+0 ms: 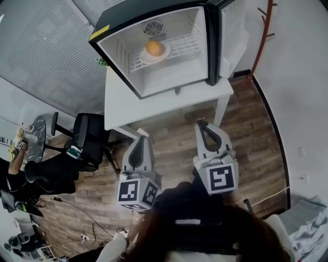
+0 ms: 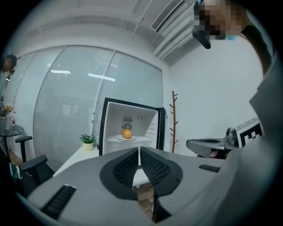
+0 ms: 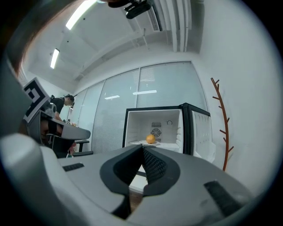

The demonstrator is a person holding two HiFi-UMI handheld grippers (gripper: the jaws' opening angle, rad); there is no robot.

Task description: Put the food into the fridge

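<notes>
— Where's the orange?
— On a plate on the shelf inside the open fridge, far side, on the table.
— And the grippers?
— The left gripper and right gripper hang near, over the floor. Both have their fingers pressed together and are empty.

This is an office. Tall glass walls lined with blinds close off the room, strip lights and an air vent sit in the ceiling, and black swivel chairs stand on a wood-look floor. A white desk carries a small fridge and a potted plant, with a coat stand near the wall.
</notes>
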